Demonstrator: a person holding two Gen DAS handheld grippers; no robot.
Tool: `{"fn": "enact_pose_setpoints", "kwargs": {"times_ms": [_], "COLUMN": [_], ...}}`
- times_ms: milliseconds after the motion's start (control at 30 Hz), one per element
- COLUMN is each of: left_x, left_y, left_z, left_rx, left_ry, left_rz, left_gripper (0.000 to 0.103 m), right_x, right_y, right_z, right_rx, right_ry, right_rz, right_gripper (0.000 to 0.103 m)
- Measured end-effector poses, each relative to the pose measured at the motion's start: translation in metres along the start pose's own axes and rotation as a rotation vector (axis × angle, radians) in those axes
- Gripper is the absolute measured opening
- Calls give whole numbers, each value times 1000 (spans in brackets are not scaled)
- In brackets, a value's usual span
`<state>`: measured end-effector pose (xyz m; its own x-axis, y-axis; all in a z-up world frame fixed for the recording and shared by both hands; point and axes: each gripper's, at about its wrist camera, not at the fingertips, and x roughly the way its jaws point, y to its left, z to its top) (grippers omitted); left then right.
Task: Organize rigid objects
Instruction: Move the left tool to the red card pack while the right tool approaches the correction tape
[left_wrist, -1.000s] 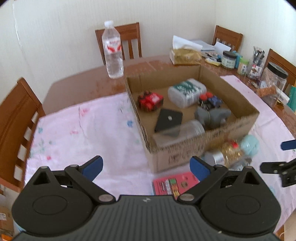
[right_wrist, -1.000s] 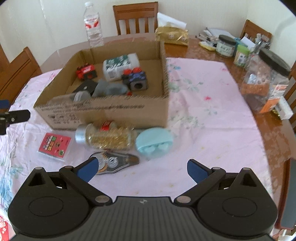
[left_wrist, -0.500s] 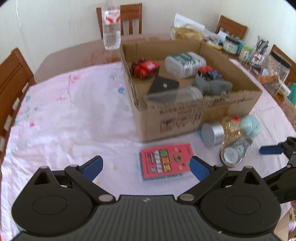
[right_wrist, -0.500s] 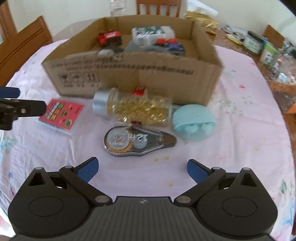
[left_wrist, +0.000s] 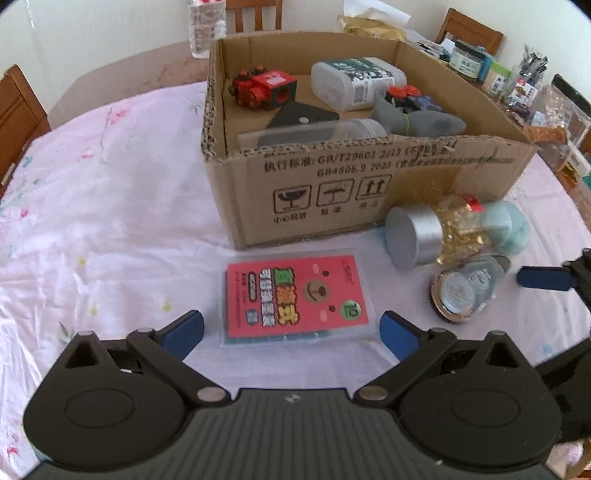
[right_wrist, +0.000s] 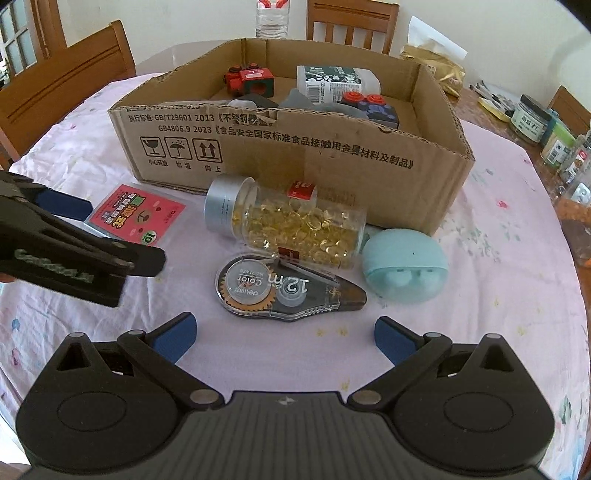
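**Two pickups lined up**

Left hand-held gripper (left_wrist: 291, 328) gapes wide around the pink card pack (left_wrist: 295, 297); right hand-held gripper (right_wrist: 286, 332) — equally wide — faces the correction tape (right_wrist: 288, 290), likely both bound for the cardboard box (right_wrist: 295, 155) beyond.

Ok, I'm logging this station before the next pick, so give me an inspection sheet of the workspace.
Surface: table under a pink floral cloth, wrinkled.
Job's things: open cardboard box already holding toys and containers; outside its front wall lie a pink card pack, a capsule bottle on its side, a correction tape dispenser and a teal case.
Clutter: jars and packets at the far right edge; water bottle behind the box.
Grippers: left tongs open, over the card pack; right tongs open, before the tape dispenser; both empty.
Cables: nothing seen.
Surroundings: wooden chairs, pale walls.
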<state>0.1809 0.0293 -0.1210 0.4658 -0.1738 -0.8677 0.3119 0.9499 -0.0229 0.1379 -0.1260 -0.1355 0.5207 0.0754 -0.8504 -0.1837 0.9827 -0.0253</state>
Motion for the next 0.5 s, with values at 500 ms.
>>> {"fn": "enact_pose_setpoints", "kwargs": {"times_ms": [500], "left_x": [7], "left_y": [-2], "left_z": [10], "left_rx": [-14], "left_ry": [-27], "left_rz": [40], "left_gripper": [100], "right_x": [-3], "right_y": [1], "right_z": [-4], "right_rx": [0], "right_ry": [-27], "right_rz": [0], "right_gripper": [103]}}
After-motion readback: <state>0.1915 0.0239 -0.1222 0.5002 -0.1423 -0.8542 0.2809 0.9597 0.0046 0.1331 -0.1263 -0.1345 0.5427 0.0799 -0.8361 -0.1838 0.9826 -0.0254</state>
